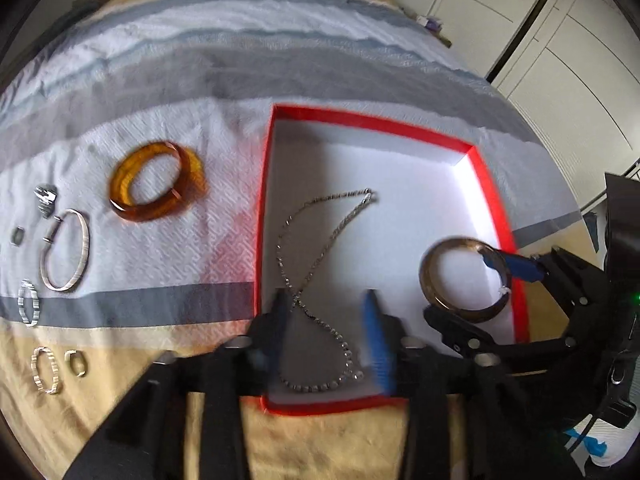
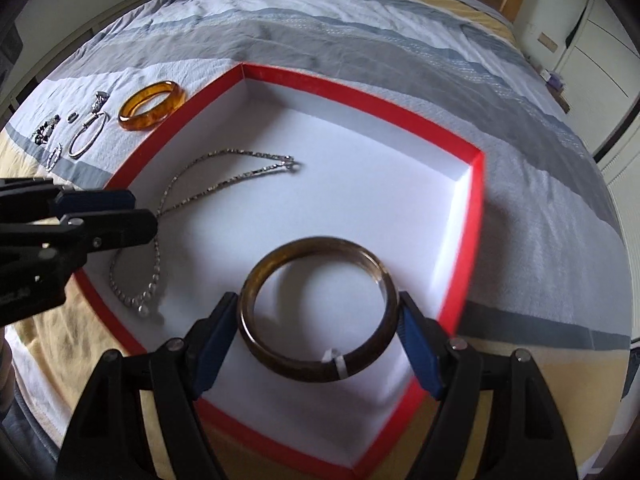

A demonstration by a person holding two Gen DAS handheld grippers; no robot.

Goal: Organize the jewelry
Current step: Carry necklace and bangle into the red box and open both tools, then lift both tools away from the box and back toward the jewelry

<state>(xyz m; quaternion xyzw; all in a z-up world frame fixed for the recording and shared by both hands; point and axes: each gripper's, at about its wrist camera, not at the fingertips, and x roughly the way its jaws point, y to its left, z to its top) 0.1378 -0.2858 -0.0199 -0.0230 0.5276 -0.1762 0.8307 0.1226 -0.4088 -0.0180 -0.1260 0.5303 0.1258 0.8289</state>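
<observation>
Left wrist: left gripper [image 1: 326, 330] spread, pads clear of silver necklace [image 1: 320, 256] lying loose between them on white floor of red-rimmed box [image 1: 384, 124]. Right gripper [image 1: 464, 286] at right, pinching dark brown bangle [image 1: 430, 258] over box's right side. On striped bedspread [image 1: 240, 72], left of box: amber bangle [image 1: 158, 180], silver cuff bracelet [image 1: 66, 256], small rings.

Right wrist: right gripper [image 2: 318, 338] clamped across dark brown bangle [image 2: 318, 312], both pads touching its outer edge, above box [image 2: 476, 208] floor. Necklace [image 2: 180, 216] flat inside box at left, beside left gripper [image 2: 132, 216]. Amber bangle [image 2: 152, 106] outside, beyond far-left rim.
</observation>
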